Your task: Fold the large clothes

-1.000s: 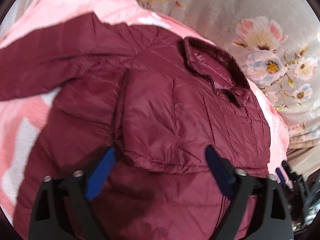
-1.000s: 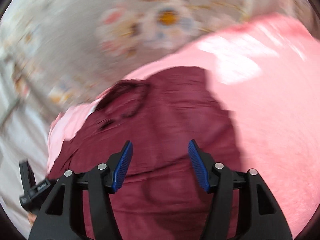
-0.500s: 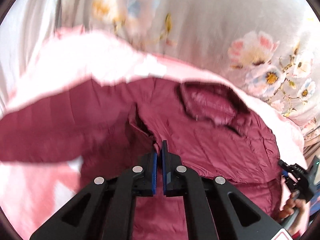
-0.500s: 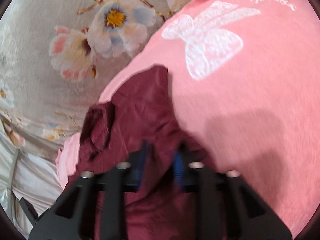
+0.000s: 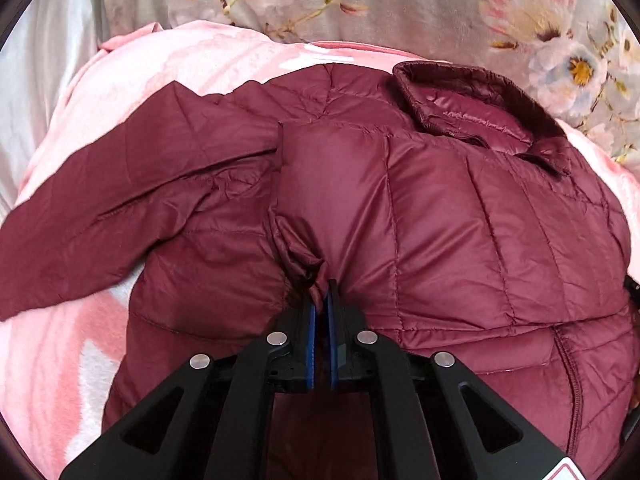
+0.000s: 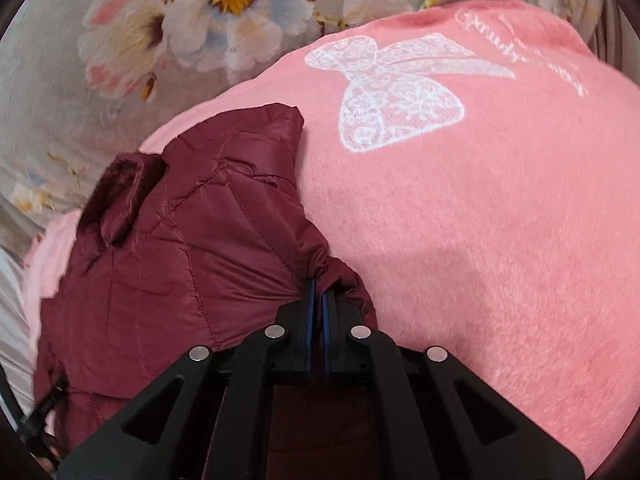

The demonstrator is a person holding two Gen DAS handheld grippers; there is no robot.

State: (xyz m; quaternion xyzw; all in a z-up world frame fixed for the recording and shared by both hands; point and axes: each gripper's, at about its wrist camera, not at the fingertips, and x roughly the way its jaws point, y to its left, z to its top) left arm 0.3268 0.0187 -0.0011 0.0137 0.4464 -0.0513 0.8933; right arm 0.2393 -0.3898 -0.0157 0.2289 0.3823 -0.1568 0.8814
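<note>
- Left gripper [image 5: 321, 298]: the blue-padded fingers [image 5: 311, 344] are pressed together on a puckered fold of the maroon down jacket [image 5: 460, 240], the cloth bunching just ahead of the tips. The pinch probably secures the edge of the panel already laid over the body, so that it can be carried or drawn taut.
- Right gripper [image 6: 319, 288]: its fingers [image 6: 308, 334] likewise close on a gathered edge of the jacket, at the border where maroon cloth meets the blanket to the right of the tips. Two matched grips suggest that one side of the garment is to be moved as a single sheet without sagging between the hands.
- Jacket, left wrist view: it lies flat on the pink blanket [image 5: 52, 360] of the bed, directly ahead of and beneath the fingers. Its long axis runs away from the fingers, veering right, with the collar [image 5: 476, 100] at the far end.
- Sleeve [image 5: 120, 200]: it extends to the left of the fingers, crosswise to the body, and is apparently not yet folded in.
- Beyond the collar: floral fabric [image 5: 420, 8] forms the far background.
- Right wrist view, far right of the fingers: a white bow motif [image 6: 396, 96] marks bare blanket, free space for laying the fold.
</note>
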